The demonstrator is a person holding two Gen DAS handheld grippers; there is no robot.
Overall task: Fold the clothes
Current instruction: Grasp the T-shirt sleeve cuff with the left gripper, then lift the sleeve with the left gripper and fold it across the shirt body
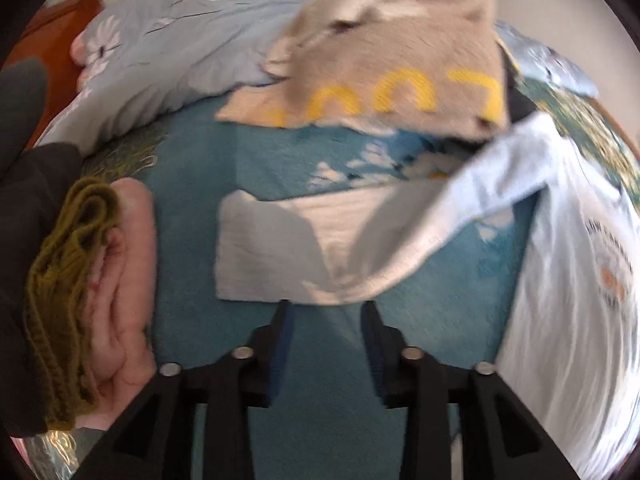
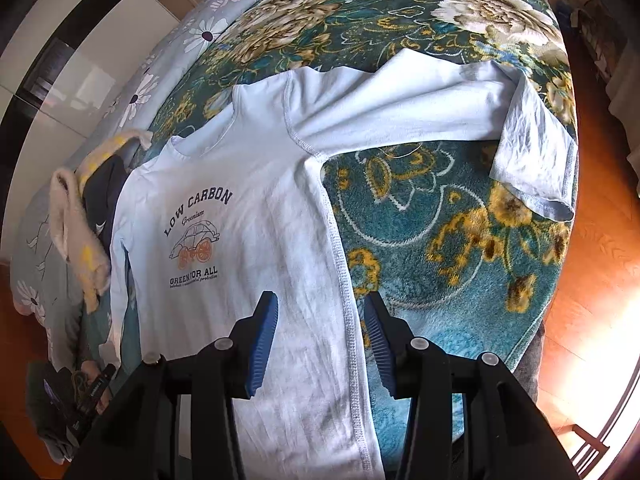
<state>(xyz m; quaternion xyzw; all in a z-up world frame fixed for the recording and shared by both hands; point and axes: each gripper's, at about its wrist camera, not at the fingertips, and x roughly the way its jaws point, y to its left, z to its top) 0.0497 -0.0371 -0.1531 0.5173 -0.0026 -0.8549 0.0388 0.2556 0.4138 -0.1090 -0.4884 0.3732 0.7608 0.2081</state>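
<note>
A pale blue long-sleeved shirt (image 2: 248, 216) with a "LOW CARBON" car print lies flat on the teal floral blanket (image 2: 460, 240). One sleeve (image 2: 460, 108) stretches away to the right across the bed. My right gripper (image 2: 322, 304) hovers open above the shirt's side seam near the hem, nothing between its fingers. In the left wrist view the shirt's other sleeve (image 1: 320, 240) lies across the blanket (image 1: 192, 184), its cuff end just beyond my left gripper (image 1: 326, 308), which is open and empty. The shirt's body (image 1: 572, 280) fills the right side.
A beige fleece garment (image 1: 384, 68) with yellow letters lies behind the sleeve, over a dark item. A light blue daisy quilt (image 1: 168, 52) is bunched at the back left. A hand in an olive knit cuff (image 1: 100, 280) is at the left. Wooden floor (image 2: 600, 260) lies beyond the bed's right edge.
</note>
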